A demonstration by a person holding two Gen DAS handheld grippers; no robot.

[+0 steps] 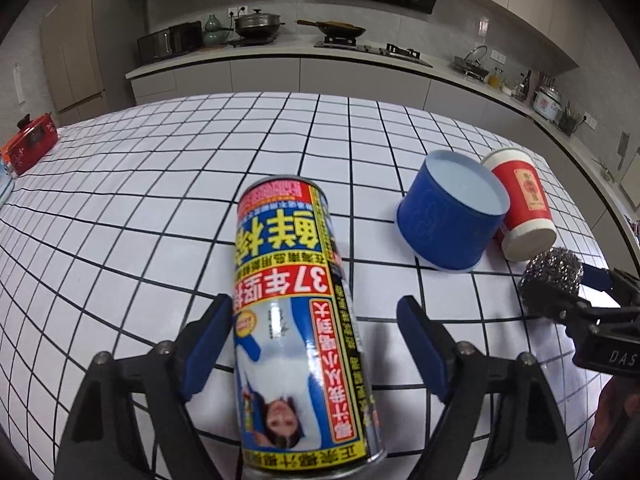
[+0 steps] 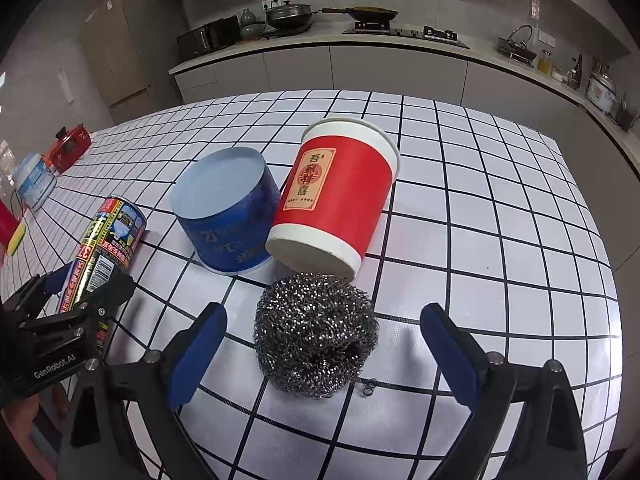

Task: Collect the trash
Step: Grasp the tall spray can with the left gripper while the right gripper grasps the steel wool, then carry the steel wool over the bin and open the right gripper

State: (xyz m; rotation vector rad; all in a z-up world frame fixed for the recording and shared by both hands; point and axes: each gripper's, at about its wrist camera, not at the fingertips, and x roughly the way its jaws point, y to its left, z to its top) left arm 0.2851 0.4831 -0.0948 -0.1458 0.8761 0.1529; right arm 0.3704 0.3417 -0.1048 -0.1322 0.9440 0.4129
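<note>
A printed drink can (image 1: pixel 292 312) lies on its side on the white tiled table (image 1: pixel 140 208), between the open fingers of my left gripper (image 1: pixel 316 320); the left pad touches it, the right pad stands apart. The can also shows in the right wrist view (image 2: pixel 108 236). A steel wool ball (image 2: pixel 316 332) sits between the open fingers of my right gripper (image 2: pixel 324 332), touched by neither. It also shows in the left wrist view (image 1: pixel 554 276). A blue cup (image 2: pixel 228 212) and a red paper cup (image 2: pixel 332 196) lie tipped just beyond it.
A red pot (image 2: pixel 68 148), a white tub (image 2: pixel 34 180) and a yellow sponge (image 2: pixel 16 238) stand at the table's far left. A kitchen counter (image 2: pixel 360 44) with pans runs behind the table. The table's right side (image 2: pixel 500 200) is bare tiles.
</note>
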